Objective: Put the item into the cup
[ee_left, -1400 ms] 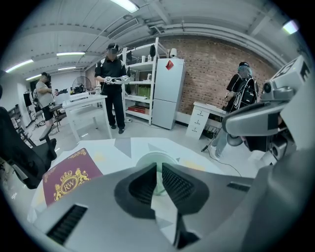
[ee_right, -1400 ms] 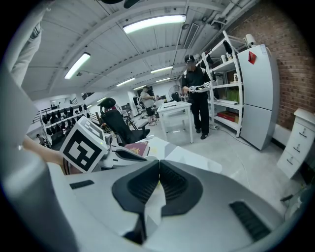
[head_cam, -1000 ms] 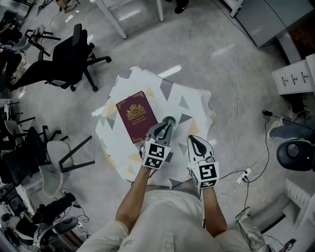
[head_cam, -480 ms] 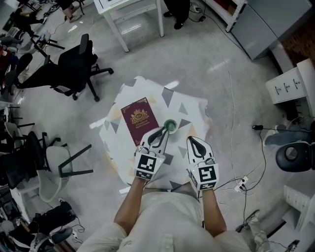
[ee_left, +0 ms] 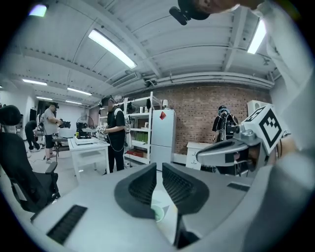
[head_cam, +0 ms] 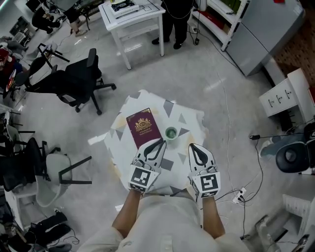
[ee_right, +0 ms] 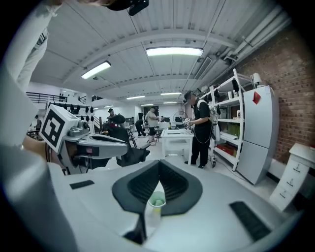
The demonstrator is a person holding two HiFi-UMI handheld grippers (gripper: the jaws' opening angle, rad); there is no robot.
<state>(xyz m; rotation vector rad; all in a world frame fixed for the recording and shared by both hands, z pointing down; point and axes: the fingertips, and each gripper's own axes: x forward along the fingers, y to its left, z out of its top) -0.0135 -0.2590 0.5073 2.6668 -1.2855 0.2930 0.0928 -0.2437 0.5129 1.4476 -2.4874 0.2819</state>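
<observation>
The small table (head_cam: 194, 123) wears a white cloth printed with grey and yellowish triangles. On it stands the cup (head_cam: 171, 133), upright, green at the mouth. Something pale green shows inside its rim, too small to name. Just left of the cup, flat on the cloth and not touching it, lies a maroon book (head_cam: 144, 129) with a gold crest on its cover.

The floor around the table is pale, glossy grey. Left of the cup, off the table, stands a grey chair (head_cam: 54, 172). Farther back on that side is a black office chair (head_cam: 81, 78). Well beyond the cup are a white desk (head_cam: 132, 12) and a person in dark clothes (head_cam: 174, 15) standing beside it. To the cup's right and behind stand a tall grey cabinet (head_cam: 263, 29) and a white drawer unit (head_cam: 288, 96).

The left gripper (head_cam: 161, 142) hangs on the near-left side of the cup, clear of it, its jaws parted by a narrow slit with nothing in it. The right gripper (head_cam: 192, 146) sits near-right of the cup, its jaws closed tip to tip on nothing.
</observation>
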